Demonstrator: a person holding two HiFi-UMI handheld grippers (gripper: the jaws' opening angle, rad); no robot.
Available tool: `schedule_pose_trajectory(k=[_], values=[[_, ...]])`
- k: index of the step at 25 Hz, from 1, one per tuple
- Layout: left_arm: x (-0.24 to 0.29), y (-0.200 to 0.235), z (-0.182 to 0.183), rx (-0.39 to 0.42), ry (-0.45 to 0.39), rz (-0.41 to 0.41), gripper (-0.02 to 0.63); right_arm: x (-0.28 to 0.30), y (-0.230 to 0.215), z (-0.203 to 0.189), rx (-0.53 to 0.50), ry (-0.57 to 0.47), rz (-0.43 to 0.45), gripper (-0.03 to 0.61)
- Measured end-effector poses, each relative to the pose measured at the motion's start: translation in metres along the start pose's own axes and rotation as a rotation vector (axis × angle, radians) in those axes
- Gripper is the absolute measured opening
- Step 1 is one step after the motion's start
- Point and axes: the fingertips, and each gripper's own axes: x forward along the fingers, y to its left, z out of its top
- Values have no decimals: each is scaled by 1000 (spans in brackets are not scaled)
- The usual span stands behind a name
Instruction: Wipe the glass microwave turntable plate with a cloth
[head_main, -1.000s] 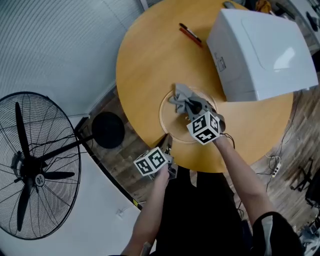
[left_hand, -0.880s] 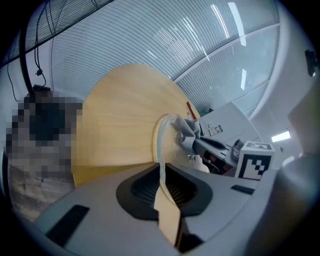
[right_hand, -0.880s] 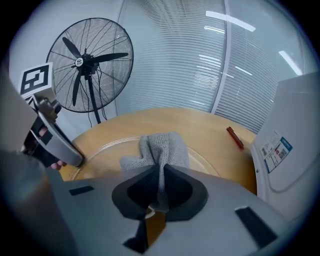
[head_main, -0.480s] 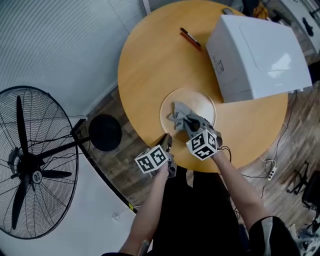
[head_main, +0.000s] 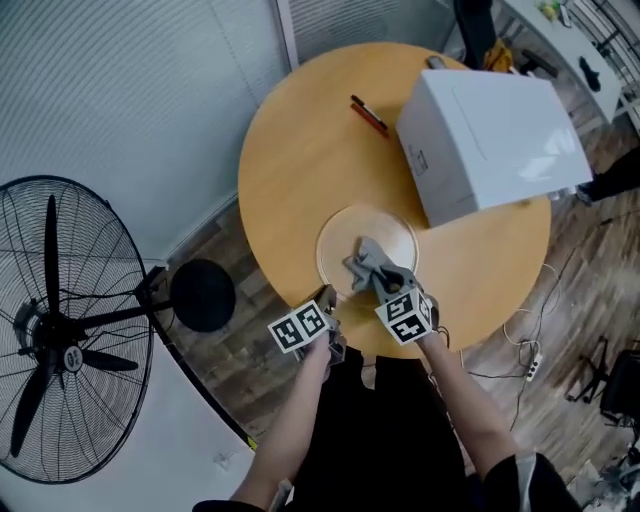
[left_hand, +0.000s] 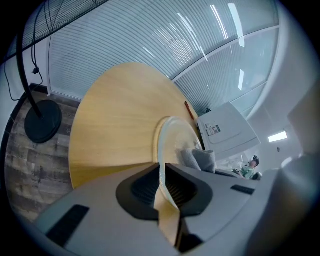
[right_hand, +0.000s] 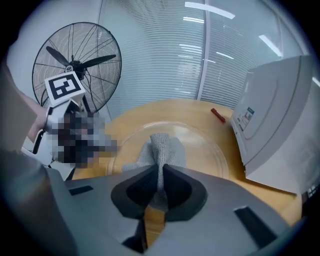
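While our L gripper (head_main: 326, 296) fingers pinch the glass plate (head_main: 350, 225) rim on the tabletop (head_main: 300, 140), our R gripper (head_main: 385, 282) fingers clamp the grey cloth (head_main: 362, 260) atop it.

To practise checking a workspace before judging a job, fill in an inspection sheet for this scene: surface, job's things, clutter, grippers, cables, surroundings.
Surface: round wooden table, holding only the items listed below.
Job's things: glass plate lies flat by the table's near edge; grey cloth is bunched on it.
Clutter: white microwave at the far right; pen beside it.
Grippers: left hand-held gripper is shut on the plate's rim; right hand-held gripper is shut on the cloth.
Cables: power strip with cord on the floor, right of the table.
Surroundings: standing fan at left; blinds behind; wooden floor.
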Motion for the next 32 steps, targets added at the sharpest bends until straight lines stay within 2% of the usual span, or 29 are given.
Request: schedule_pose_trajectory(k=[9,14,20,25,29,32], values=[[2,2,4,-56,-3,-42,31,-69,1,13,72,-120,-60,34],[0,4,4,-75,-17,-54,34,-98,-2,10,94,-158,-48,32],[-12,10,10,-97,-94,18,58,-141,-22,21,109,-263,-11,32],[-52,-15,-10,-155,-209,20,67,-177,-40,29,76,-346,22,34],[-94,-64,-10,-83,-339,-31,66,-201,-49,47,64,-428,65,34],[-121,-110,-12,2,-424,-65,66,-223,-54,56,38,-481,106,34]])
